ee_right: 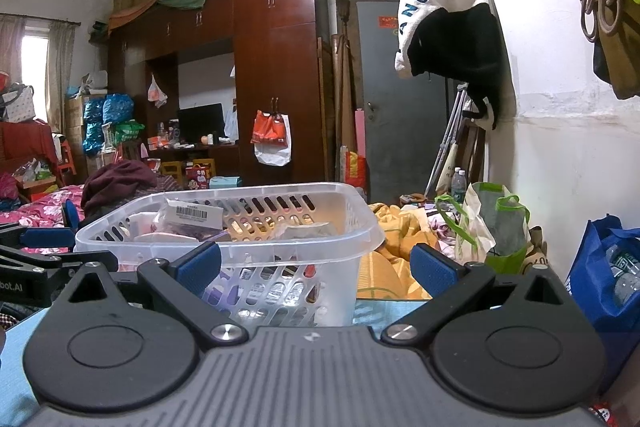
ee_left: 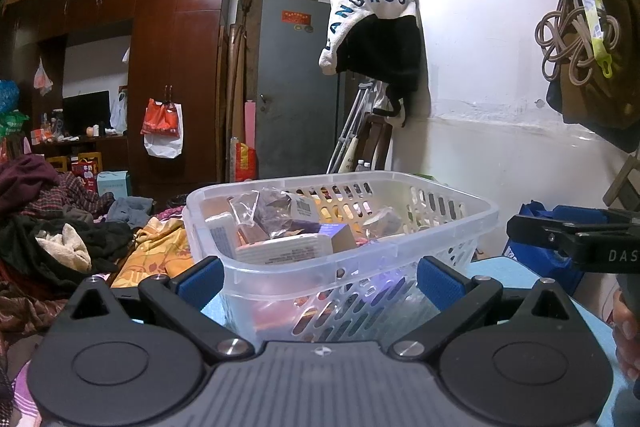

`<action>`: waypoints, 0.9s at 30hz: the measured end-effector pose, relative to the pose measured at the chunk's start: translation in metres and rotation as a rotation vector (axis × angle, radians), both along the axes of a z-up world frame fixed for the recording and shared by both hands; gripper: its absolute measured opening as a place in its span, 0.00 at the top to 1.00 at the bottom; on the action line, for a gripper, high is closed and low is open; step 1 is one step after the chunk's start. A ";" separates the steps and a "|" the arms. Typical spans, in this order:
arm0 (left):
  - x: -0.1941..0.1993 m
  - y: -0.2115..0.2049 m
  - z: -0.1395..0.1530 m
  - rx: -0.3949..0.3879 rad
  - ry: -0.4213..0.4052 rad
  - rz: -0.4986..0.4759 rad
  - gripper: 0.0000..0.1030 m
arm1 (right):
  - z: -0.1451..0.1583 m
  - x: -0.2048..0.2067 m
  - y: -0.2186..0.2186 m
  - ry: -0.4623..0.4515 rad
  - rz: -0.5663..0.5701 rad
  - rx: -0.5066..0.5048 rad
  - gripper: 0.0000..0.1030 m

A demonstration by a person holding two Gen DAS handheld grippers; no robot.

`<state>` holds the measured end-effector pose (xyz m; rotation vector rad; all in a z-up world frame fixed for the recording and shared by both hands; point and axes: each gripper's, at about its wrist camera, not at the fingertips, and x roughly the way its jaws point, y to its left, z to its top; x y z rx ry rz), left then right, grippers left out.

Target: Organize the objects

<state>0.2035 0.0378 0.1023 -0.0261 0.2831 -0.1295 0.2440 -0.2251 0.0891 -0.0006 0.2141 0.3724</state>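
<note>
The left gripper (ee_left: 319,281) has a grey ribbed body with a small cross mark at its centre, two round black discs, black triangular link arms pinned with silver screws, and blue textured pads (ee_left: 202,281) on its fingers. The right gripper (ee_right: 316,267) looks the same from its own camera; seen from the left one, its black arm carries white letters "DAS", and bare skin of the right hand (ee_left: 626,331) shows just below that lettering.

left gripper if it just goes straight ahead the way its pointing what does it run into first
Most likely the near wall of the clear plastic basket, which sits right between the open fingers of the left gripper. Depth is hard to judge, but nothing shows in front of it.
</note>
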 end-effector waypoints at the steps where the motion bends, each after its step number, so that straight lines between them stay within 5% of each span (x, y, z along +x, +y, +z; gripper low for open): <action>1: 0.000 0.000 0.000 -0.001 0.001 -0.002 0.00 | 0.000 0.000 0.000 0.000 0.000 -0.001 0.00; 27: -0.007 0.000 -0.001 -0.020 -0.003 -0.017 0.00 | 0.000 0.000 0.002 0.006 0.016 -0.009 0.00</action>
